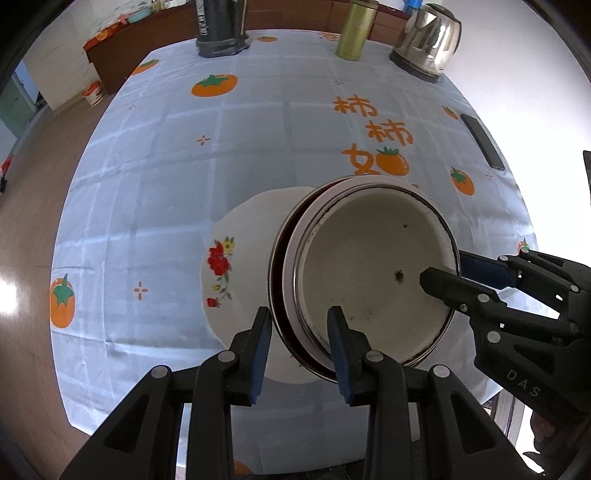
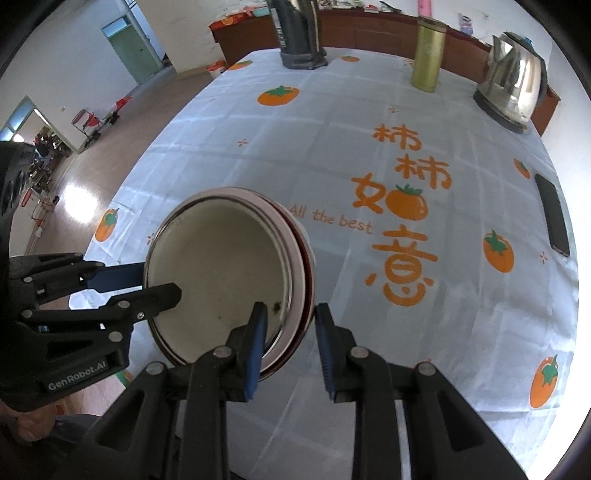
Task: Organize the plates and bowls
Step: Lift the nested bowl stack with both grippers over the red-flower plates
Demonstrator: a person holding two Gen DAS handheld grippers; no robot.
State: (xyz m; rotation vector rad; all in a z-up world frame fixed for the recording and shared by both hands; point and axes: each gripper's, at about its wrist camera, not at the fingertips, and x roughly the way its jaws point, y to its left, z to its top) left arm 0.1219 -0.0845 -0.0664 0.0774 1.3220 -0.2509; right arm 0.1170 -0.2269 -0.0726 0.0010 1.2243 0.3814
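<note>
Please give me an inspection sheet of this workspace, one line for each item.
Surface: table under persimmon-print cloth.
Job's things: stacked enamel bowls held above floral plate.
Clutter: kettle, green flask, dark thermos, phone.
Grippers: left hand-held gripper and right hand-held gripper each clamp the bowls' rim.
Cables: nothing seen.
Surroundings: wooden floor, green door.

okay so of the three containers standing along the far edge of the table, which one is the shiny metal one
The electric kettle at the far right corner: it has a mirror-like steel body. The flask in the middle is matte olive-gold, and the dark jug on the left is grey-black.
</note>
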